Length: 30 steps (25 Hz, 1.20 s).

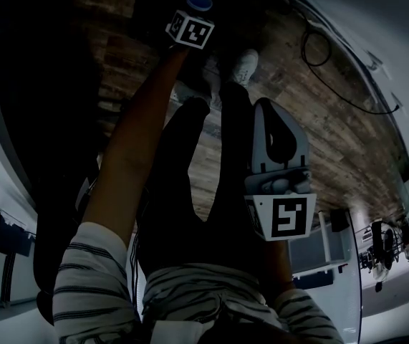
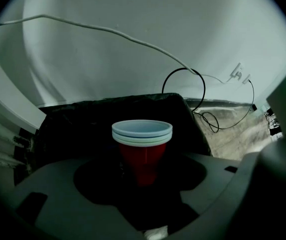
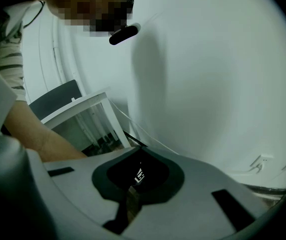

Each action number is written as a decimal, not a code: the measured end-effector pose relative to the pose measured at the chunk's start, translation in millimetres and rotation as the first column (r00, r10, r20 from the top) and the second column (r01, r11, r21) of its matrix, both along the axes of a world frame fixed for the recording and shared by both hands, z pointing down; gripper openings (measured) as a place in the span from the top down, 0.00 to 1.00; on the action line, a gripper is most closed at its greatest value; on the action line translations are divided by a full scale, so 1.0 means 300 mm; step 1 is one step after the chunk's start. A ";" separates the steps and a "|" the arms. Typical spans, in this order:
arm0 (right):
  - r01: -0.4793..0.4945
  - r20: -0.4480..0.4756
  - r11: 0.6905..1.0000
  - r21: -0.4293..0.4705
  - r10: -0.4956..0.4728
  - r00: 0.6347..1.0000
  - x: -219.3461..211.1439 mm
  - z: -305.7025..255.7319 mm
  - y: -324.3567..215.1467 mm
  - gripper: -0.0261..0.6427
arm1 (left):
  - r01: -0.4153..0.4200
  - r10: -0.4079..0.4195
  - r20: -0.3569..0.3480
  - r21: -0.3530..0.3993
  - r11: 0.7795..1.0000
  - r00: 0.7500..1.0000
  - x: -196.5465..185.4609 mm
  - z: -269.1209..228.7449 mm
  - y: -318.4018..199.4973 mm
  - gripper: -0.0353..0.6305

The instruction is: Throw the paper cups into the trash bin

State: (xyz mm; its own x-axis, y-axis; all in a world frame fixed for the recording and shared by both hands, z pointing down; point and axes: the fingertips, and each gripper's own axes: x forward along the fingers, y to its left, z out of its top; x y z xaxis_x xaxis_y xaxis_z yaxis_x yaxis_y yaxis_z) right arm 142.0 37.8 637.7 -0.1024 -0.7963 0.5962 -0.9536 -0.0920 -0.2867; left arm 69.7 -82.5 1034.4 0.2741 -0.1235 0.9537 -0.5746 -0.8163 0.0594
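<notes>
A stack of paper cups point(image 2: 141, 149), red outside with pale blue and green rims, stands upright between the jaws of my left gripper point(image 2: 141, 173), which is shut on it. Right behind and below the cups lies the trash bin's black bag point(image 2: 77, 121). In the head view the left gripper point(image 1: 194, 11) is stretched forward at arm's length, the cups' blue rim point(image 1: 199, 1) showing beyond its marker cube, beside the dark trash bin point(image 1: 43, 92). My right gripper point(image 1: 273, 113) hangs by the person's leg, shut and holding nothing; in its own view the right gripper point(image 3: 138, 153) points at a white wall.
A wooden floor point(image 1: 326, 127) runs to the right, with a black cable loop point(image 1: 317, 47) on it. The person's white shoe point(image 1: 246, 64) is ahead. A cable point(image 2: 184, 73) and a wall socket point(image 2: 238, 73) are behind the bin. A white frame point(image 3: 85, 104) stands beside the person.
</notes>
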 end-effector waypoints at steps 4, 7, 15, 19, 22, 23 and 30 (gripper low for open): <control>-0.001 0.006 1.000 -0.008 0.001 1.000 -0.005 0.009 -0.001 0.95 | 0.025 -0.026 -0.011 -0.022 0.999 1.000 0.007 0.011 -0.008 0.51; -0.002 0.010 1.000 -0.012 0.002 1.000 -0.008 0.011 -0.001 0.95 | 0.029 -0.029 -0.016 -0.020 0.999 0.999 0.018 0.020 -0.016 0.51; 0.000 0.008 1.000 -0.022 0.001 1.000 -0.004 0.016 0.011 0.95 | 0.074 -0.074 -0.008 -0.029 0.997 0.997 0.018 0.014 -0.025 0.51; 0.003 0.014 1.000 -0.018 -0.002 1.000 -0.007 0.018 0.002 0.95 | 0.076 -0.077 -0.010 -0.042 0.996 0.997 0.020 0.016 -0.024 0.51; 0.006 0.015 1.000 -0.018 -0.006 1.000 -0.004 0.019 0.000 0.95 | 0.079 -0.079 -0.014 -0.034 0.996 0.997 0.026 0.017 -0.033 0.51; 0.005 0.015 1.000 -0.019 -0.004 1.000 -0.003 0.018 0.001 0.95 | 0.079 -0.079 -0.011 -0.033 0.996 0.997 0.024 0.014 -0.032 0.51; 0.013 0.013 1.000 0.004 -0.013 1.000 0.003 -0.015 -0.002 0.95 | 0.103 -0.103 0.004 -0.016 0.995 0.995 0.001 -0.045 -0.038 0.51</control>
State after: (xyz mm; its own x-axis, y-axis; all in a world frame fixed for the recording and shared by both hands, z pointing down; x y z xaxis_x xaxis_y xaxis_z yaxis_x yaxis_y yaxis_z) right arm 142.9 37.2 633.2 -0.1199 -0.7969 0.5921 -0.9510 -0.0790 -0.2990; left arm 70.1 -93.9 1021.0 0.2579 -0.1354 0.9566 -0.6559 -0.7515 0.0705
